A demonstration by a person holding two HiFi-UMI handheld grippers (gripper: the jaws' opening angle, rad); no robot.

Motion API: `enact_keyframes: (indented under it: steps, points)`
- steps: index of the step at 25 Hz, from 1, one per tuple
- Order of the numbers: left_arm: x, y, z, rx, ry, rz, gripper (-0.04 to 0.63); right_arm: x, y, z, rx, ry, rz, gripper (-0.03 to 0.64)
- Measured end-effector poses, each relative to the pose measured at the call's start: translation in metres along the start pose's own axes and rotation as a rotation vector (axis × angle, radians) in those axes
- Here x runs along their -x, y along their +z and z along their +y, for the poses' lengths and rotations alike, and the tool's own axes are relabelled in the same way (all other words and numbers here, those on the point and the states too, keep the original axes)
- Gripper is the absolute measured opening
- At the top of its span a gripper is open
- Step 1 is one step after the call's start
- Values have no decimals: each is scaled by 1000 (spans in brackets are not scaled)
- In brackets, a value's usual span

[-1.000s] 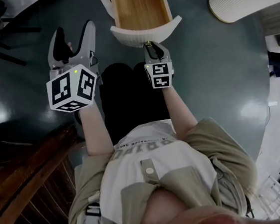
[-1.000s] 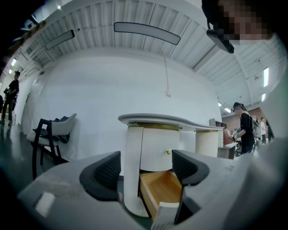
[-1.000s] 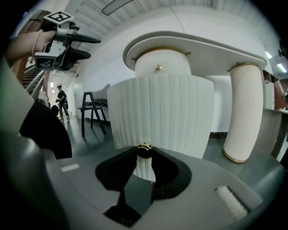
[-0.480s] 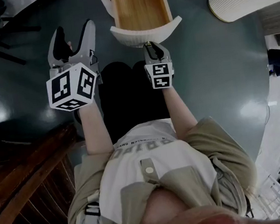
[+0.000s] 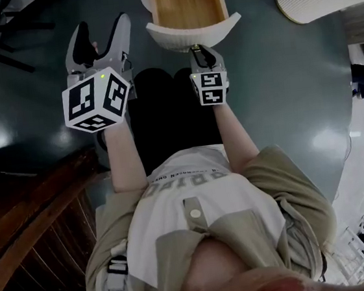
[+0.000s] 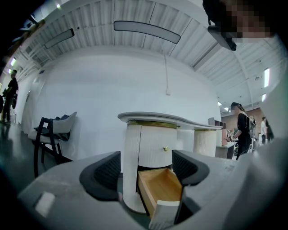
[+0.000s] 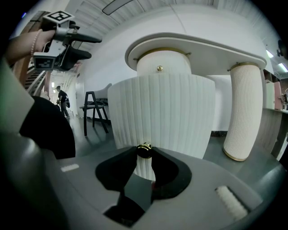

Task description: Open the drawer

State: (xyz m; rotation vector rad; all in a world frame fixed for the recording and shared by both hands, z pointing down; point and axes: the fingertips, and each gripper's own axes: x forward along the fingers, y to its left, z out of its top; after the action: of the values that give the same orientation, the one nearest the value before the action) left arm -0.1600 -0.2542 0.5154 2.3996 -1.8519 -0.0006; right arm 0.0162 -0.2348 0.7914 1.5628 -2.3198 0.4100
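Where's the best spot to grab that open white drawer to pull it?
Grab the gold knob in the middle of the drawer's curved ribbed front, coming straight from the front. The round front has no edge to hold, but the knob sticks out. The right gripper's fingers pinch it from both sides.

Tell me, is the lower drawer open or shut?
Open: the drawer stands pulled out, wooden inside showing, the right gripper shut on its gold knob.

Drawer (image 5: 190, 32) out, ahead of person; right gripper (image 5: 197, 48) at its front, on knob (image 7: 144, 151); left gripper (image 5: 100, 32) left of drawer, apart
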Motion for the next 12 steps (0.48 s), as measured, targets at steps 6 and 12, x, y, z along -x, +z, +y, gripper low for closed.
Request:
enact_keyframes:
  steps: [6, 12]
  points:
    - [9, -1, 1, 0, 10, 5, 359, 0, 0, 1, 2, 0, 5, 107]
    - [13, -2, 0, 1, 14, 3, 359, -2, -4, -1, 5, -3, 4, 106]
